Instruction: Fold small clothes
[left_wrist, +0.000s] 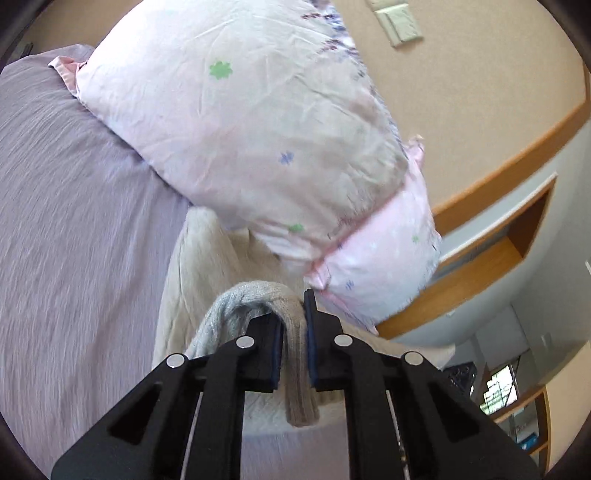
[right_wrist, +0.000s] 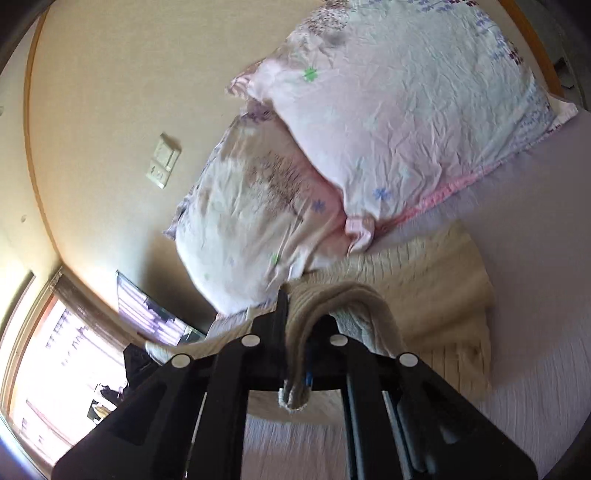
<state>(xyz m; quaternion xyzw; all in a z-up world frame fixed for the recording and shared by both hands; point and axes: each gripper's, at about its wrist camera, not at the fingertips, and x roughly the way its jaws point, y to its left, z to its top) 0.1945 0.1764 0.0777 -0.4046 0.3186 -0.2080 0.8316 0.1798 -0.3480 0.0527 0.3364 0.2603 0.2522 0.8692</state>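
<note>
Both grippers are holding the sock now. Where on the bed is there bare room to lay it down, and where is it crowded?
Bare lilac bedsheet lies open beside the cream knitted garment, below the floral pillows; also in the right wrist view. It is crowded where the pillows overlap the garment's far edge. The left gripper and right gripper both pinch the sock.

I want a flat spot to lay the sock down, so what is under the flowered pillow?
The pillow lies on a second flowered pillow and the lilac bedsheet; its lower edge overlaps a cream knitted garment. Whatever else lies beneath is covered.
</note>
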